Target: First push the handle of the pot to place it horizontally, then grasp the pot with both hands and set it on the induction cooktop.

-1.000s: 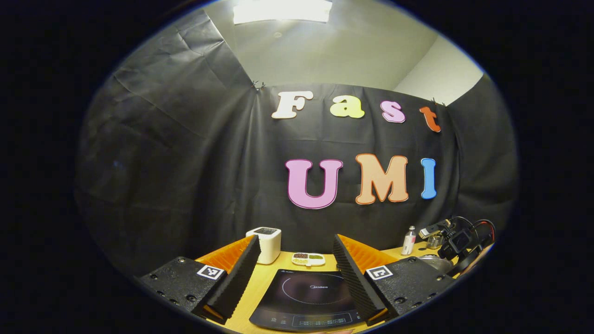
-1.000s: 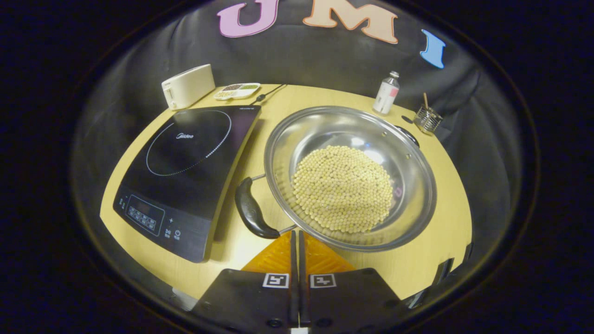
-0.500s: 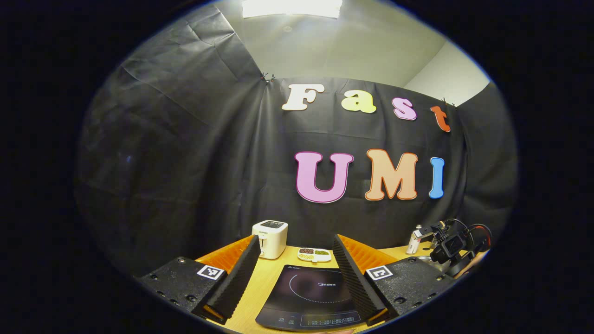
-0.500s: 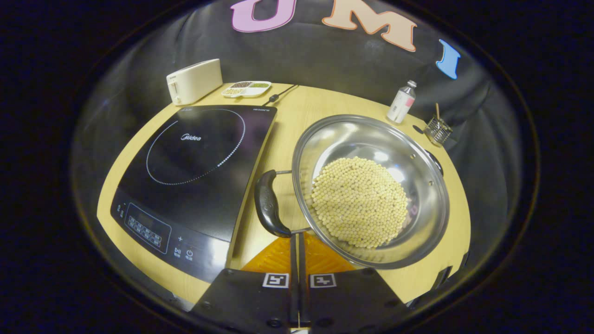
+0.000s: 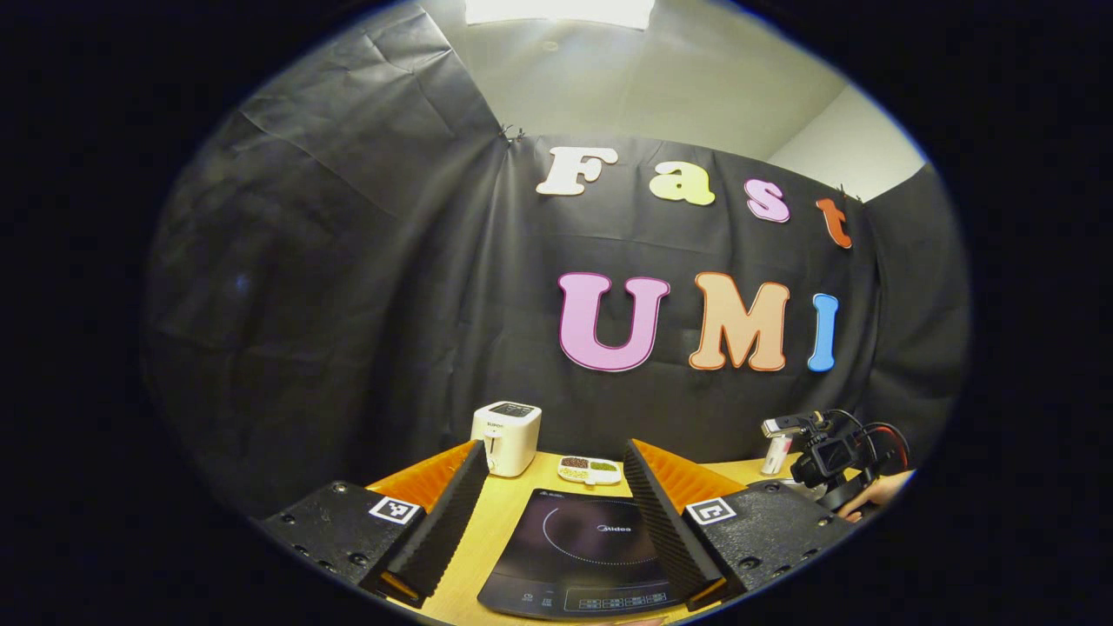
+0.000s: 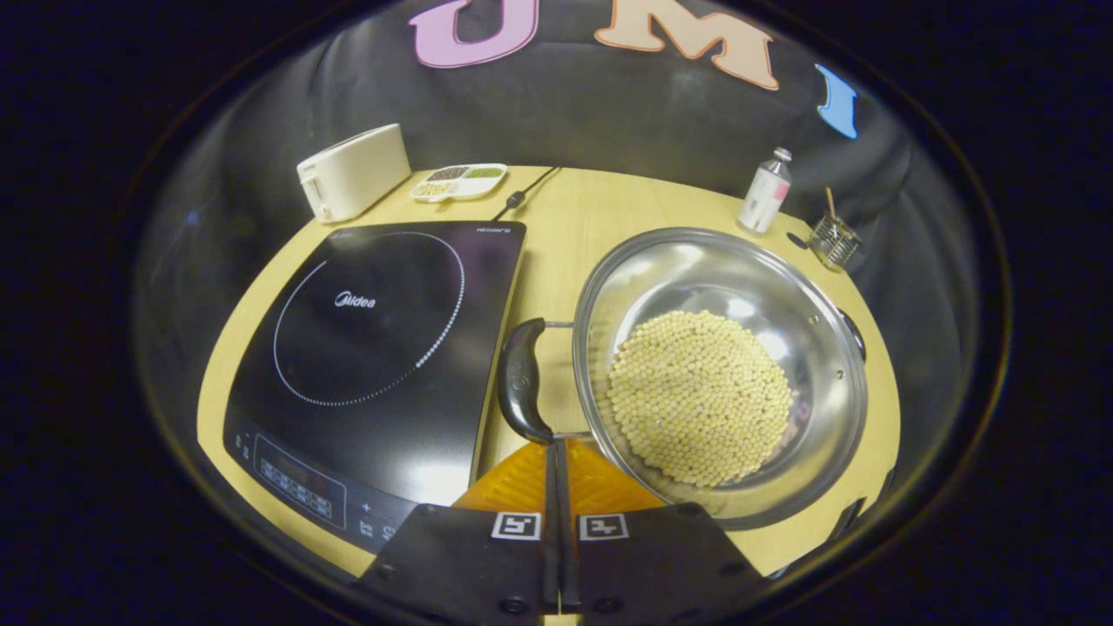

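A: Right gripper view first. The pot (image 6: 722, 374) sits on the desk (image 6: 574, 209), just right of the induction cooktop (image 6: 374, 348) and not on it. Steel bowl, a heap of pale round beans (image 6: 700, 396) piled in the middle.

B: And the right gripper (image 6: 556, 448)?

A: Fingers pressed flat together, no gap between them, nothing caught in there. The tips sit right at the near end of the pot's black handle (image 6: 522, 381), by the lower bracket. Whether they touch it, I can't tell.

B: How does that handle lie?

A: On the pot's left side, in the strip of desk between pot and cooktop, running roughly along the cooktop's edge. A second handle (image 6: 854, 335) peeks past the far right rim.

B: Over to the left gripper view.

A: The left gripper (image 5: 552, 474) is spread wide, holding nothing, raised and aimed mostly at the booth wall. Between its fingers you see the cooktop (image 5: 583, 556) below, dark glass with a dotted ring.

B: Background?

A: A white toaster (image 5: 506, 437) and a small divided dish (image 5: 589, 470) at the back of the desk. On the right edge, the other gripper's camera and cables (image 5: 835, 456), with a hand (image 5: 874, 494) gripping it and a small bottle (image 5: 776, 452) behind. In the right gripper view that bottle (image 6: 765, 189) stands beside a wire holder (image 6: 833, 242) at the far corner.
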Demonstrator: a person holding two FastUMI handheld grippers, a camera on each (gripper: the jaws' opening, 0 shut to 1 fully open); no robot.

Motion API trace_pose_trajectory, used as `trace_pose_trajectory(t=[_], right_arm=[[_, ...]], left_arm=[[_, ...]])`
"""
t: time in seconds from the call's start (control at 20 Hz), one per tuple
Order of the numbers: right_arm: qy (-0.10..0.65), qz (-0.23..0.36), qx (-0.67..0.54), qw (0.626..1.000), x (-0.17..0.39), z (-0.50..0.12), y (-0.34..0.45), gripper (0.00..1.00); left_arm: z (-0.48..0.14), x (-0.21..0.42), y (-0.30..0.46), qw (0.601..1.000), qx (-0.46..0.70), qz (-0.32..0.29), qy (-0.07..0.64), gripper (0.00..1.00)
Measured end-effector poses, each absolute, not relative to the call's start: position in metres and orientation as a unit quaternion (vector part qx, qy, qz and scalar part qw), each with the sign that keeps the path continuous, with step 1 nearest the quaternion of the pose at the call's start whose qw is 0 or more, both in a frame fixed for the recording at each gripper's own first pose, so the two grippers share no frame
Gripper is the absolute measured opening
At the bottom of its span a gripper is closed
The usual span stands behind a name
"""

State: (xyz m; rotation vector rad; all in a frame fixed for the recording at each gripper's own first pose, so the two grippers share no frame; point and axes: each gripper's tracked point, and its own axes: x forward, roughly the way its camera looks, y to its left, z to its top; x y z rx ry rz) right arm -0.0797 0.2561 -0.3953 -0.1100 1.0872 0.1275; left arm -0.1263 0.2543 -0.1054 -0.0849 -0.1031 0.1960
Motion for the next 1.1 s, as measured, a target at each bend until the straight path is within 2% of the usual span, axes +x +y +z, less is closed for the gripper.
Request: trace_pose_trajectory(t=[0.25,0.3,0.35,0.4,0.55,0.7,0.75,0.8,0.85,1.1], right_arm=[[0.514,0.076,-0.037,0.854,-0.089,-0.392,0.249,0.0],[0.513,0.084,-0.027,0.854,-0.094,-0.392,0.247,0.02],[0.512,0.094,-0.018,0.854,-0.097,-0.391,0.245,0.02],[0.508,0.103,-0.013,0.855,-0.1,-0.39,0.242,0.0],[0.477,0.129,-0.021,0.869,-0.104,-0.374,0.227,0.02],[0.444,0.148,-0.004,0.883,-0.107,-0.355,0.217,0.0],[0.447,0.157,0.017,0.88,-0.111,-0.354,0.218,0.02],[0.456,0.166,0.039,0.873,-0.116,-0.358,0.223,0.0],[0.468,0.17,0.047,0.866,-0.12,-0.366,0.226,0.02],[0.455,0.159,0.0,0.876,-0.109,-0.39,0.238,0.0]], left_arm=[[-0.126,-0.117,0.241,0.993,-0.081,0.08,-0.027,0.95],[-0.129,-0.115,0.238,0.993,-0.089,0.077,-0.022,0.91],[-0.131,-0.114,0.233,0.993,-0.095,0.074,-0.019,0.95],[-0.134,-0.112,0.226,0.993,-0.097,0.069,-0.017,0.95],[-0.141,-0.109,0.207,0.993,-0.107,0.053,-0.01,0.95],[-0.144,-0.11,0.185,0.986,-0.161,0.037,-0.008,0.95],[-0.141,-0.109,0.178,0.984,-0.175,0.037,-0.011,0.95],[-0.14,-0.106,0.175,0.983,-0.178,0.047,-0.013,0.91],[-0.138,-0.103,0.171,0.984,-0.169,0.053,-0.012,0.95],[-0.128,-0.096,0.151,0.993,-0.099,0.058,-0.019,0.95]])
